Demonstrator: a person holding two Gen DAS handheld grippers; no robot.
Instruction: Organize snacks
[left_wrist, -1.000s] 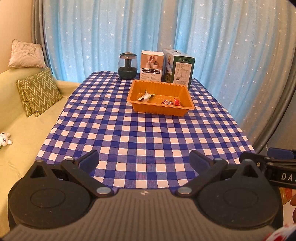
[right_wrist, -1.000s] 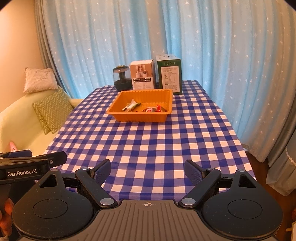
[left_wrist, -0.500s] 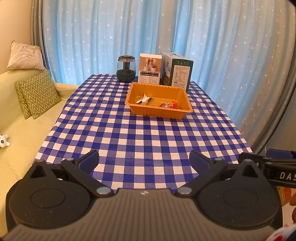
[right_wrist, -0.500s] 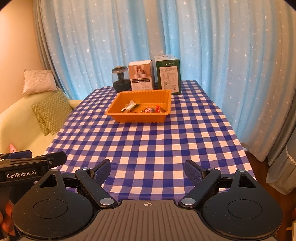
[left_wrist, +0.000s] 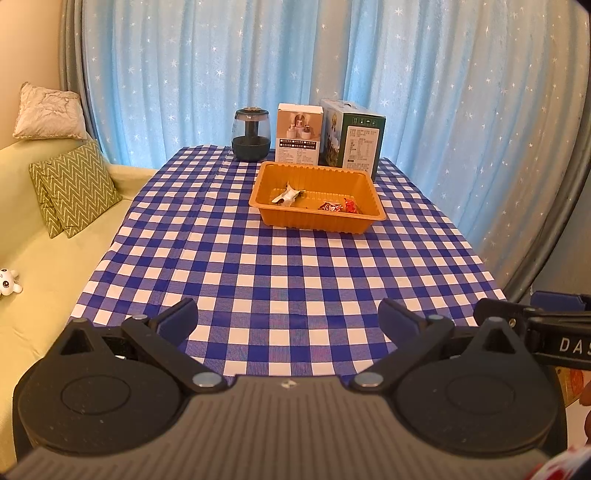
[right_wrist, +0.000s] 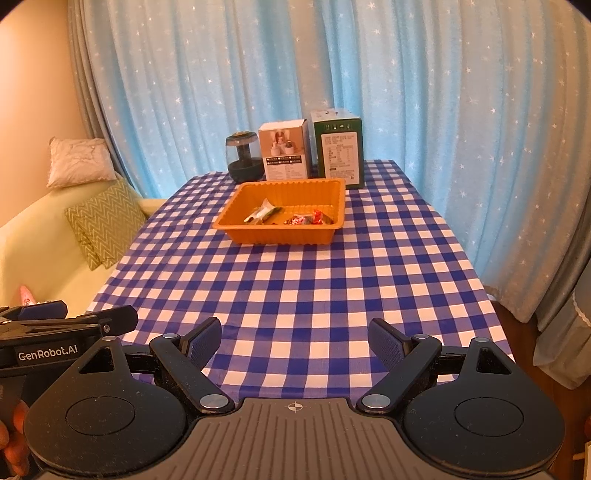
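An orange tray (left_wrist: 314, 221) (right_wrist: 280, 234) stands toward the far end of the blue-checked table (left_wrist: 295, 273) (right_wrist: 295, 280). In it lie a white-and-green snack wrapper (left_wrist: 288, 194) (right_wrist: 262, 214) and red snack wrappers (left_wrist: 338, 206) (right_wrist: 306, 219). My left gripper (left_wrist: 288, 317) hovers over the near table edge, open, nothing between its blue pads. My right gripper (right_wrist: 295, 339) hangs beside it, also open and empty. Each gripper shows at the edge of the other's view: the right gripper (left_wrist: 535, 321) and the left gripper (right_wrist: 66, 325). Both are far from the tray.
Behind the tray stand a dark round jar (left_wrist: 251, 134), a white box (left_wrist: 299, 134) and a green box (left_wrist: 354, 142). A pale green sofa (left_wrist: 48, 258) with cushions (left_wrist: 74, 184) runs along the table's left side. Blue starred curtains hang behind and to the right.
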